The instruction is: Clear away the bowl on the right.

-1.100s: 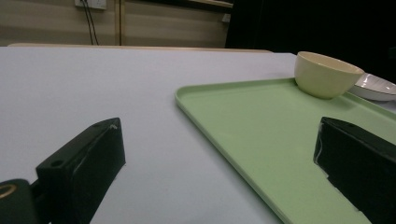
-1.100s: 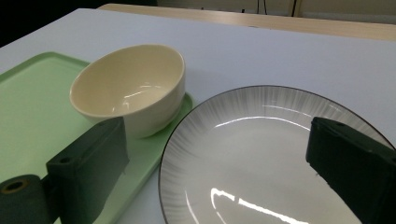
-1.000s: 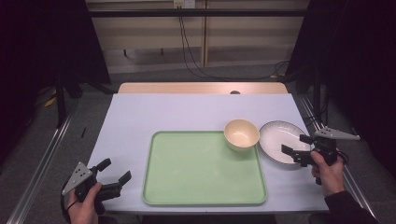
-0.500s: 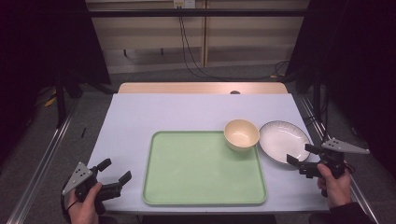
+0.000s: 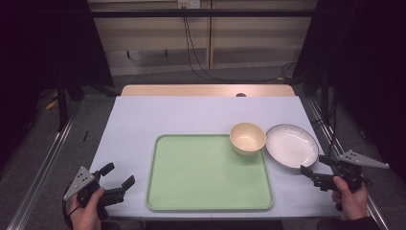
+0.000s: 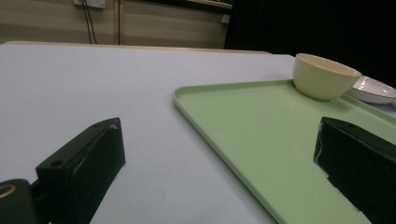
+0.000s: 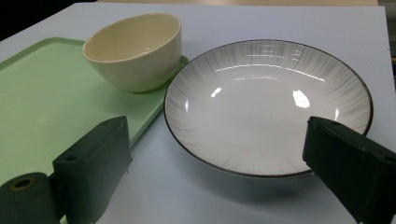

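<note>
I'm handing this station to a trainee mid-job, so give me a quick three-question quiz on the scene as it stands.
1. True or false: the bowl sits on the tray's far right corner.
2. What lies right in front of the right gripper? A) plate B) cup C) spoon
3. Fill in: the left gripper's jaws are ____.

Key: 1 true. 2 A, the plate, on the table beside the tray. 3 open, holding nothing.

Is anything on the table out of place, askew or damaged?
Nothing is spilled or broken. One oddity: the cream bowl sits at the green tray's far right corner, and the white plate rests beside the tray on the table, its rim seemingly overlapping the tray's edge.
</note>
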{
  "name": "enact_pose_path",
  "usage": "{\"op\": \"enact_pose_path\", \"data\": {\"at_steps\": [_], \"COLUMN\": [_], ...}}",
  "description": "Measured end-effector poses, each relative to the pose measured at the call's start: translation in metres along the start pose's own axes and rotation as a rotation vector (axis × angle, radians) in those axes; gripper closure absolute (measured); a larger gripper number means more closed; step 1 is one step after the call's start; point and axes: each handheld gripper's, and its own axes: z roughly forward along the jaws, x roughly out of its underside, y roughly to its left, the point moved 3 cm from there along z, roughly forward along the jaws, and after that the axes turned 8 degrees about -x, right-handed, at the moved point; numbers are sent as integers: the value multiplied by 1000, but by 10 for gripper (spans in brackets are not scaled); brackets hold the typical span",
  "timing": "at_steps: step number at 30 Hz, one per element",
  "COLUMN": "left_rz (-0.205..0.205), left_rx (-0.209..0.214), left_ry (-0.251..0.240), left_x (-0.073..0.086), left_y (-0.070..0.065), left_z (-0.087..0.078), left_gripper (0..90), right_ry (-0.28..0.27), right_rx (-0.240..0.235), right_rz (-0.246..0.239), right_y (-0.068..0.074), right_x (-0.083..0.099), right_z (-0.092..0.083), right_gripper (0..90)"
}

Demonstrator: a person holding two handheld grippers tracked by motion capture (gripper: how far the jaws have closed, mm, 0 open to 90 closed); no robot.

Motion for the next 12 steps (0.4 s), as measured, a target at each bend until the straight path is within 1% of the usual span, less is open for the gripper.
{"op": "enact_pose_path", "data": {"at_steps": [2,3,5,6,7,9,12], "left_rz": [-4,-2,3,-2,-1,1,4], "left_rx": [-7,-6,-5,-4,-4,-3,-3], "left_ry": [-2,-1,1,-1,-1,-1,2], "left_x": [0,0,0,0,0,0,0], "left_y": [0,0,1,0,0,0,1], "left_z": [0,0,0,0,0,0,0], "left_gripper": [20,20,20,20,20,20,20], "right_ry": [6,22,45,53,55,60,65], "right_rx": [7,11,7,9,-1,-1,-18], "right_rz": [4,9,-9,-5,-7,-4,-27], "right_y": [-1,-1,-1,-1,-1,-1,3], "right_x": [2,3,4,4,5,5,4], "right_z": [0,1,4,5,7,7,12], "right_gripper": [77,77,81,81,81,81,80]}}
